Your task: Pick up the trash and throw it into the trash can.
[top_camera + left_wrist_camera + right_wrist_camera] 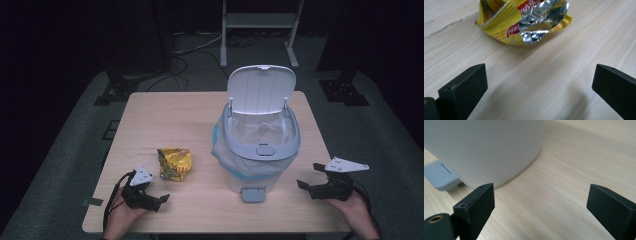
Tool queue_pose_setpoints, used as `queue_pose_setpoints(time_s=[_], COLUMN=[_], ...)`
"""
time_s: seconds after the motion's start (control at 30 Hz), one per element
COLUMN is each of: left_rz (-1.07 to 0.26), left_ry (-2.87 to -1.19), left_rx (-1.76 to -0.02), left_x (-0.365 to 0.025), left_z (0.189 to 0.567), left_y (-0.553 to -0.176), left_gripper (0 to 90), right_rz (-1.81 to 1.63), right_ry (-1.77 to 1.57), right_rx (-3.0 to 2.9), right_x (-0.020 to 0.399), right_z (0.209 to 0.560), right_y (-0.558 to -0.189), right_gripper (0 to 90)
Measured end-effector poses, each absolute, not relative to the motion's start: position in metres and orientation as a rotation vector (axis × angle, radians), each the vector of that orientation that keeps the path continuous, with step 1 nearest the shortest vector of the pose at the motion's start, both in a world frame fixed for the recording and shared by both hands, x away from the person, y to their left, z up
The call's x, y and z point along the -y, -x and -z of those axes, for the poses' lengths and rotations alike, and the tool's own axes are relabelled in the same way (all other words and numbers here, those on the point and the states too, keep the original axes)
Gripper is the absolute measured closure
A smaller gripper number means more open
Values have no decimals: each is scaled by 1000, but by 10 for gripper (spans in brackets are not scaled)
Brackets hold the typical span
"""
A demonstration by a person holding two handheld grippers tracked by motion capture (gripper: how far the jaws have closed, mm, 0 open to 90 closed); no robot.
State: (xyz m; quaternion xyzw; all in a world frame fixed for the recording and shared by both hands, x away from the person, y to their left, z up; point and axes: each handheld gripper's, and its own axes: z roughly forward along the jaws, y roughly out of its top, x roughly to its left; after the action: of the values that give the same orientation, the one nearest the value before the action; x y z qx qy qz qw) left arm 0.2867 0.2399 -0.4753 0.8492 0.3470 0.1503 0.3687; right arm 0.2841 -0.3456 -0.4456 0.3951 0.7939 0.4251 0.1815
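You are looking at a light wooden table [165,112] lit brightly from above, while the room around it falls off into near black. Under and around it lies grey carpet [385,135], with dark cables [192,47] trailing across it behind the table. Farther back stands a pale metal frame [260,22], flanked by black stand feet [342,90].
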Motion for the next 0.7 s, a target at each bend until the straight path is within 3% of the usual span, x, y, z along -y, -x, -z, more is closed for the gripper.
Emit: queue_pose_setpoints(time_s=[0.37,0.47,0.7], left_rz=[-401,-409,-429], left_ry=[-2143,-2134,-2117], left_rx=[-880,-878,-862], left_x=[-239,-239,-239], left_z=[462,459,450], left_y=[-284,-284,-285], left_gripper=[0,0,0], right_rz=[-1052,-1015,-964], right_ry=[-1168,-1168,-1156], right_rx=[-2282,-2293,-2315], right_x=[346,344,342], right_z=[475,480,487], right_y=[-291,-293,-295], right_gripper=[69,15,15])
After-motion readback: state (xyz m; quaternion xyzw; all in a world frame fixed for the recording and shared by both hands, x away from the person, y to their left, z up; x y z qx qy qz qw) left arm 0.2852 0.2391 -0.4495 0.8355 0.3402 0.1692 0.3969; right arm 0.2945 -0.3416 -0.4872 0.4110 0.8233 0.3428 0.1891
